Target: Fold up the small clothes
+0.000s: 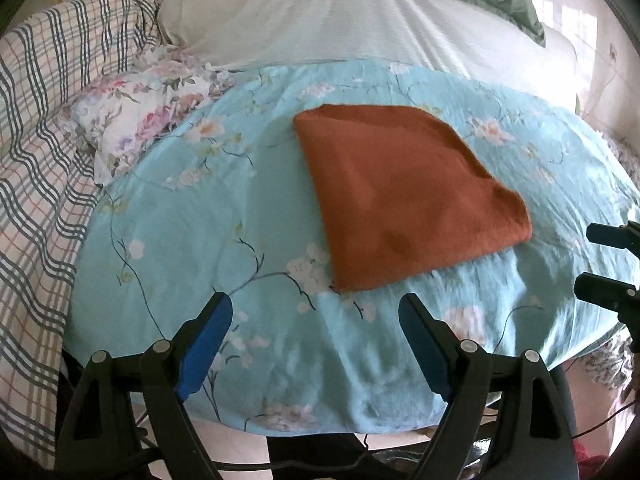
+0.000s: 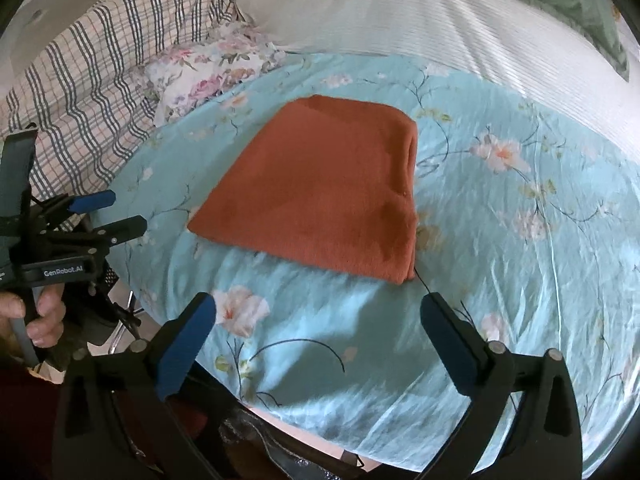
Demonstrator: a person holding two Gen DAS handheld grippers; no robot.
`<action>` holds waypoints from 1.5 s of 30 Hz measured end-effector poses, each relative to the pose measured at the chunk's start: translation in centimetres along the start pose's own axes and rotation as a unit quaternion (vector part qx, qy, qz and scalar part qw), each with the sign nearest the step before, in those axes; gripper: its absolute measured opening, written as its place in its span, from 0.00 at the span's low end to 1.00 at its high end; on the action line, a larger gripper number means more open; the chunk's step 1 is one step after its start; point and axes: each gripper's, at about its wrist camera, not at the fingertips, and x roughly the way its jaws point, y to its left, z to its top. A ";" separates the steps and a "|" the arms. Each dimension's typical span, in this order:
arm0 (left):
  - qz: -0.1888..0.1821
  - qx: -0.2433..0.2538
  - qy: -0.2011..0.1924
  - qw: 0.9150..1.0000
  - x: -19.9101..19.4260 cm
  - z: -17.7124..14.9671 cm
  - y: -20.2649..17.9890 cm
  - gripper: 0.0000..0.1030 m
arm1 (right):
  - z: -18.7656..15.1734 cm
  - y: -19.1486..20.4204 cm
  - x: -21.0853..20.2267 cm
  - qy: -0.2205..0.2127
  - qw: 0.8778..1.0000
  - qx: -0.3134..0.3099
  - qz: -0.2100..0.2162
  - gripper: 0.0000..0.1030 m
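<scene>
A: Where is the rust-orange knitted garment (image 1: 404,196)?

B: Folded flat on the light blue floral bedsheet (image 1: 200,240), with a flowered white pillow (image 1: 136,116) off to its far left.

A: And the tools?

B: The left tool (image 1: 316,344) hangs near the garment's front edge, fingers wide apart, nothing between them. The right tool (image 2: 320,344) is likewise spread wide and empty, just short of the garment's near corner.
</scene>
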 end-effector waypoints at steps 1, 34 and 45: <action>-0.002 0.000 0.000 1.000 -0.1 0.2 0.0 0.83 | 0.1 -0.1 0.1 0.000 1.000 0.001 0.002 0.99; -0.016 0.008 0.014 1.000 0.9 1.2 -0.6 0.84 | 0.3 -0.8 1.9 0.017 1.000 0.013 0.013 0.99; -0.019 0.010 0.016 1.000 1.1 1.3 -0.5 0.84 | 0.6 -0.5 2.1 0.015 1.000 0.012 0.017 0.99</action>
